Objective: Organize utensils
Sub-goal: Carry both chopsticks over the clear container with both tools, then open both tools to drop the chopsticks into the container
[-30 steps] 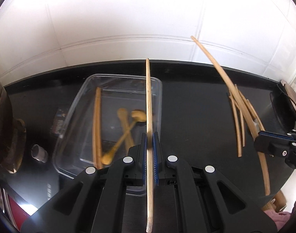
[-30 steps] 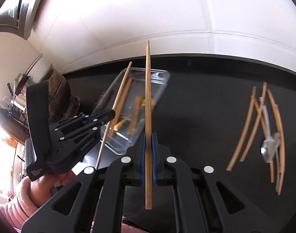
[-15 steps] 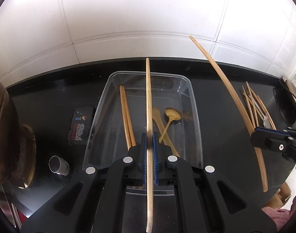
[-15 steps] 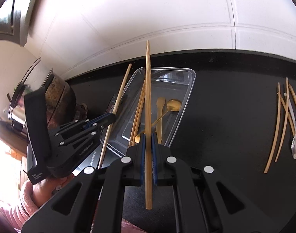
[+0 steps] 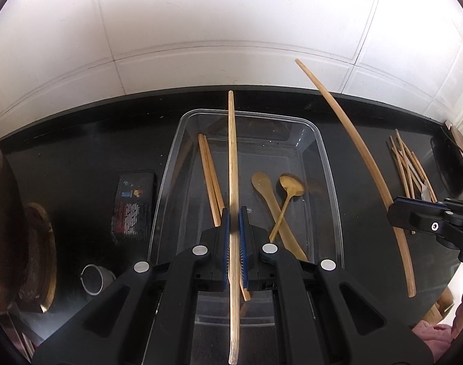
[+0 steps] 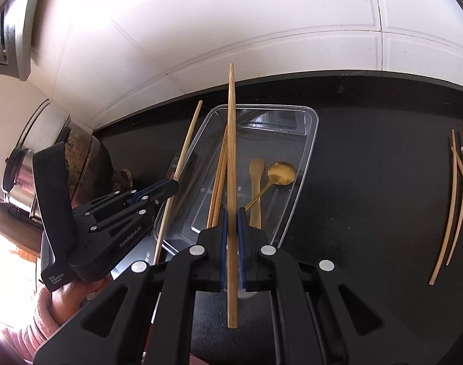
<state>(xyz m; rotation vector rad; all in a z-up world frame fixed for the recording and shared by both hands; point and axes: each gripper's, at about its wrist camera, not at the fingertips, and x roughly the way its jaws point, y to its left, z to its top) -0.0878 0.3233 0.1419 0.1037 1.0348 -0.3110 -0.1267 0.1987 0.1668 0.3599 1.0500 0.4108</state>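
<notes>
Over the clear plastic tub point(image 5: 328, 164) on the black tabletop point(image 6: 368, 158), the left claw point(image 5: 234, 213) pinches one wooden chopstick point(image 5: 232, 158) and the right claw point(image 6: 232, 213) another point(image 6: 231, 140). Inside lie two chopsticks point(image 5: 209, 179) and two golden spoons point(image 5: 289, 188). Loose utensils point(image 6: 457, 188) lie far right. White lettering on the left claw's body reads "GenRoboLAI" and "Data Acquisition System".

Both grippers: black plastic bodies w/ triangular cut-outs, silver round screw heads, blue pads inside the jaws. Left gripper point(image 6: 167, 187) marked "GenRobot.AI" in white, plus small label. Person's sleeve point(image 6: 39, 328): pink knit.
</notes>
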